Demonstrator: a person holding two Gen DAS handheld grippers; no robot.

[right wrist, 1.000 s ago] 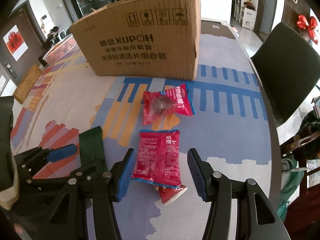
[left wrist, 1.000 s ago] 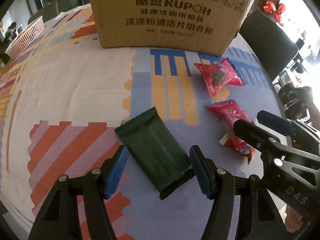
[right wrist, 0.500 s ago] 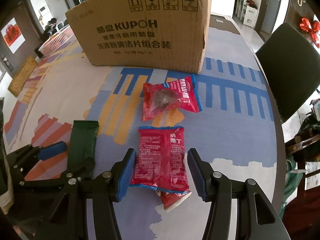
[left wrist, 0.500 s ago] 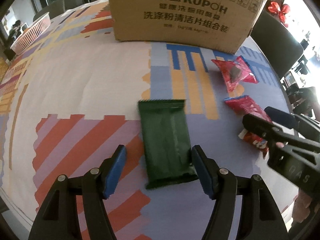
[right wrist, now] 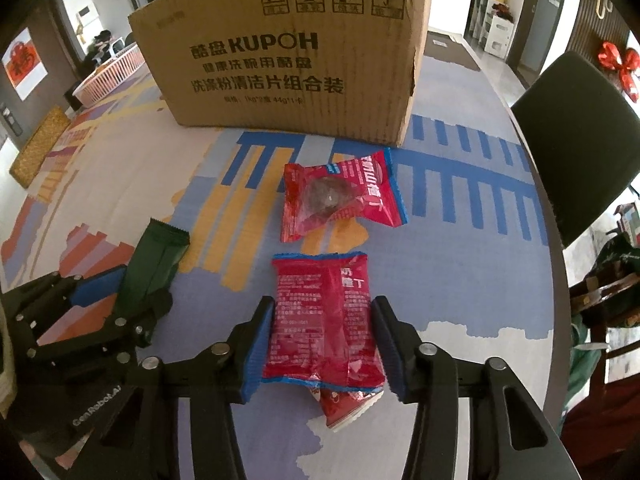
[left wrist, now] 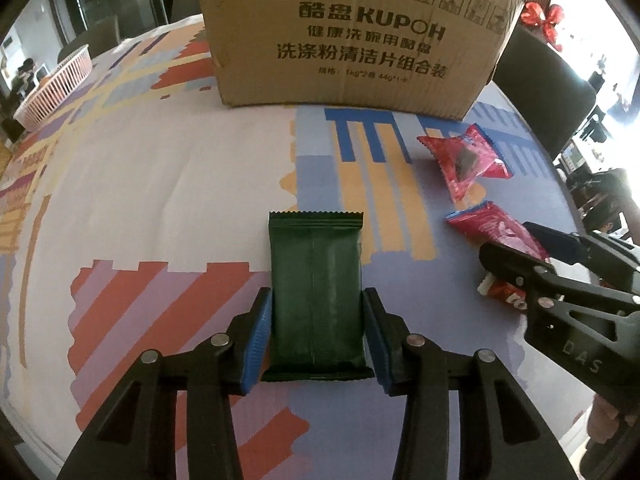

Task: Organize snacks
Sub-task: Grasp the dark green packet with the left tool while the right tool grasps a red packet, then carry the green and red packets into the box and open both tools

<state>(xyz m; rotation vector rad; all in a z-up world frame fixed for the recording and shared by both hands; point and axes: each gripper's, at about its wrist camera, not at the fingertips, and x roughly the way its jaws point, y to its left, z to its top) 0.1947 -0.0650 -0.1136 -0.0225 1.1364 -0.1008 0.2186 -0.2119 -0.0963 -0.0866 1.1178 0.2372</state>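
Left tool (left wrist: 317,334) just closing, blue pads against long sides of green snack packet (left wrist: 316,292), flat on surface (left wrist: 160,184). Right tool (right wrist: 322,338) just closing, pads hugging red snack packet (right wrist: 322,320), which overlaps another red packet (right wrist: 344,404). Third red packet (right wrist: 340,196) beyond, near cardboard box (right wrist: 288,52).
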